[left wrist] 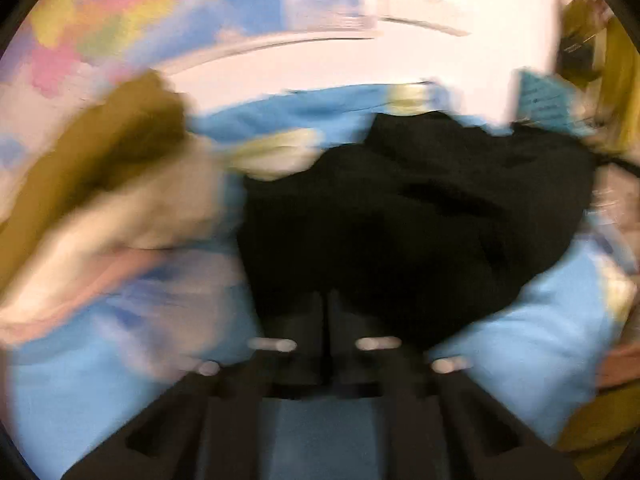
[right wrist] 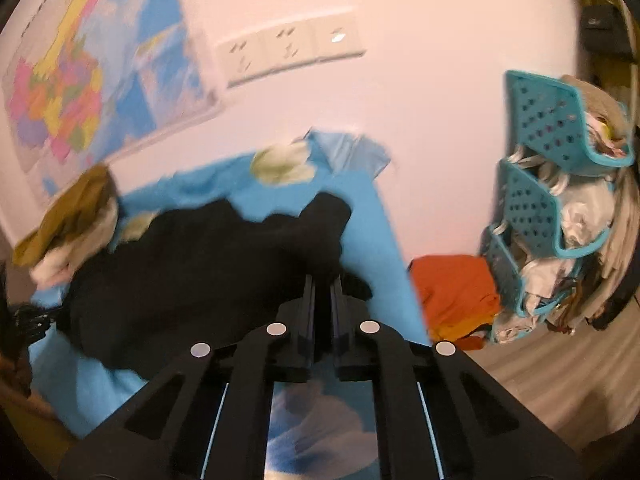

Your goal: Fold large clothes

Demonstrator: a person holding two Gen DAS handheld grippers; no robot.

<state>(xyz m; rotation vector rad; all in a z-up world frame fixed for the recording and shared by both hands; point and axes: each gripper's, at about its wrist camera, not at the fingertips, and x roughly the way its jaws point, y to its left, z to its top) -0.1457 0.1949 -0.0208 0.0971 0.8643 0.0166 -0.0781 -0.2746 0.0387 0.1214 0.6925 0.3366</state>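
While both views are smeared by motion, the layout is readable: a black garment [right wrist: 208, 264] lies crumpled on a light blue sheet [right wrist: 360, 216] that covers the surface, pushed up against a pale wall [right wrist: 420, 100].

The left gripper [left wrist: 328, 312] has its fingers pressed together at the near edge of the black cloth; whether a fold of it is caught between them cannot be told through the blur. The right gripper [right wrist: 323, 292] also has its fingers pressed together, right at the garment's near right edge, and again a pinch is likely but not certain. Taking two edges at once would make sense for lifting and spreading a big piece before folding.

A brown and cream pile [right wrist: 76, 216] sits at the left, probably set aside. Teal baskets [right wrist: 544, 184] stuffed with cloth and an orange garment [right wrist: 452, 292] lie off to the right, beside a wall map [right wrist: 80, 92].
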